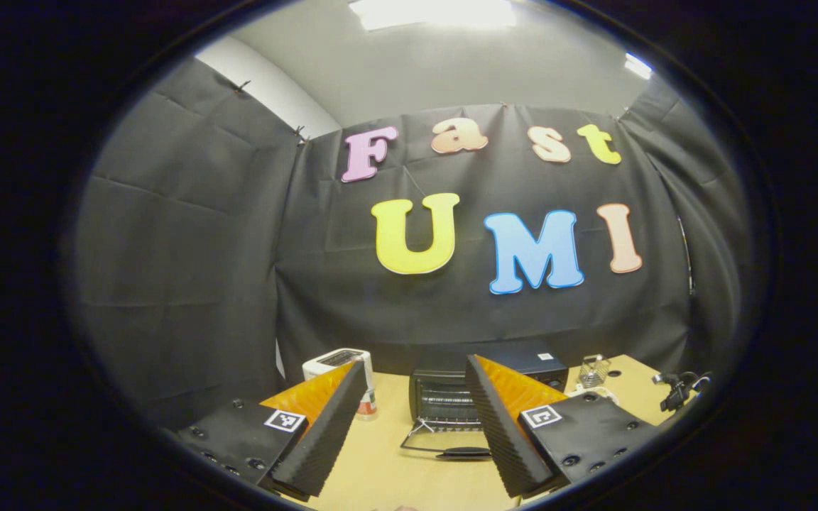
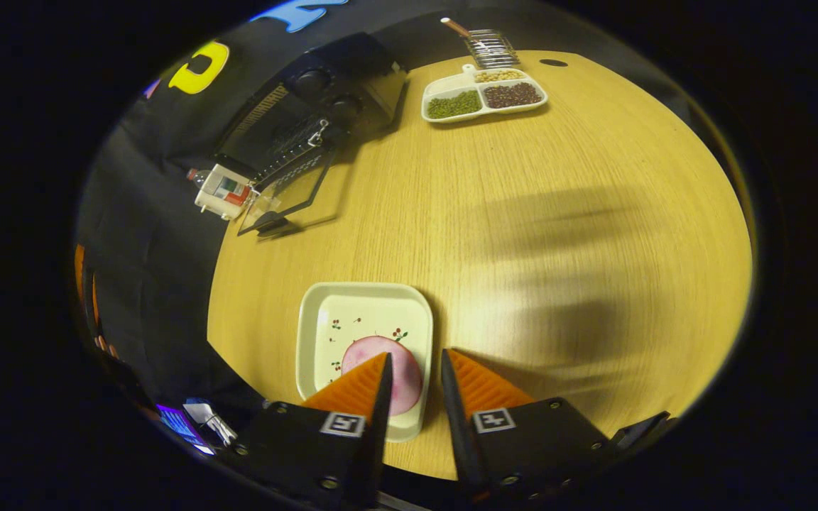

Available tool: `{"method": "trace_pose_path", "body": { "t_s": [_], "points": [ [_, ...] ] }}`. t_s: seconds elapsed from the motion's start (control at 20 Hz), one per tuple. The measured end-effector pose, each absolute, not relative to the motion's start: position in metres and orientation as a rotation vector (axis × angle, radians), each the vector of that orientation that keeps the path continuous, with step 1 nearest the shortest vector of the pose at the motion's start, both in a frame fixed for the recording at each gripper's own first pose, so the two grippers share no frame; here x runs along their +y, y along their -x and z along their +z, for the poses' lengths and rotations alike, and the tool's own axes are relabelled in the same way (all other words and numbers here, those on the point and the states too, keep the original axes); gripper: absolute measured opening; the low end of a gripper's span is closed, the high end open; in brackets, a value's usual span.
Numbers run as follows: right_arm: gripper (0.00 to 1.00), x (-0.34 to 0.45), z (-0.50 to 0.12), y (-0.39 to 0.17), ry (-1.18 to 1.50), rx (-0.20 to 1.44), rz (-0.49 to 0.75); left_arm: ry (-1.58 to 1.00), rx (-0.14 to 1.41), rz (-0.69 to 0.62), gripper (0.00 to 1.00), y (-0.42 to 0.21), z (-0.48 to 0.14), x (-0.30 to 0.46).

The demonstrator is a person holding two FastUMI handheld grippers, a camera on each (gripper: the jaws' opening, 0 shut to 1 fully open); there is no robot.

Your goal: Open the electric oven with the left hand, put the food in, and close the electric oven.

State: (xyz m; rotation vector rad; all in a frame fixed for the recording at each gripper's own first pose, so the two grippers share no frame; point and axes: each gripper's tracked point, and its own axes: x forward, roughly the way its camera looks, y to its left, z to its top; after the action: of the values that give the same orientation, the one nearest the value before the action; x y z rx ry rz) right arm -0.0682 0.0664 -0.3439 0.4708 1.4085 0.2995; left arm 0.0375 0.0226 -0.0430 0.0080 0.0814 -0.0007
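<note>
Wooden tabletop, pale and grained, seen from above in the right gripper view and only as a strip at the bottom of the left gripper view. At its far edge against the black cloth wall, the black electric oven, door dropped fully open and lying flat toward the front, wire rack visible inside. Just left of the oven in the left gripper view, a white toaster partly behind a finger; to the oven's right, a small wire basket and, near the table's right edge, a black clamp-like object.

Shown by the right gripper view but not the other: a white three-part dish of green, dark and pale beans beside the oven, and well in front of the oven, near the table's front edge, a square cream plate with small cherry prints carrying the food, a round pink slice.

Left gripper raised and level, aimed at the oven from well back, fingers spread wide, nothing between them. Right gripper over the plate's right edge, fingers parted by a narrow gap, one finger overlapping the pink slice; grasp on it not determinable.
</note>
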Motion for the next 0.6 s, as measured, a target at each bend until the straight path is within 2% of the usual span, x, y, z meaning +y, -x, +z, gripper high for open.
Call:
{"method": "trace_pose_path", "body": {
  "t_s": [0.2, 0.5, 0.6],
  "points": [
    [0.39, 0.072, -0.35, 0.069, -0.481, 1.434, 0.297, -0.006, 0.077, 0.001, 0.99, -0.041, -0.042, 0.024],
    [0.39, 0.074, -0.355, 0.073, -0.306, 1.498, 0.292, -0.005, 0.064, -0.016, 0.99, -0.049, -0.038, 0.018],
    [0.39, 0.072, -0.359, 0.071, -0.289, 1.47, 0.259, 0.0, 0.059, -0.021, 0.99, -0.05, -0.036, 0.016]
  ]
}}
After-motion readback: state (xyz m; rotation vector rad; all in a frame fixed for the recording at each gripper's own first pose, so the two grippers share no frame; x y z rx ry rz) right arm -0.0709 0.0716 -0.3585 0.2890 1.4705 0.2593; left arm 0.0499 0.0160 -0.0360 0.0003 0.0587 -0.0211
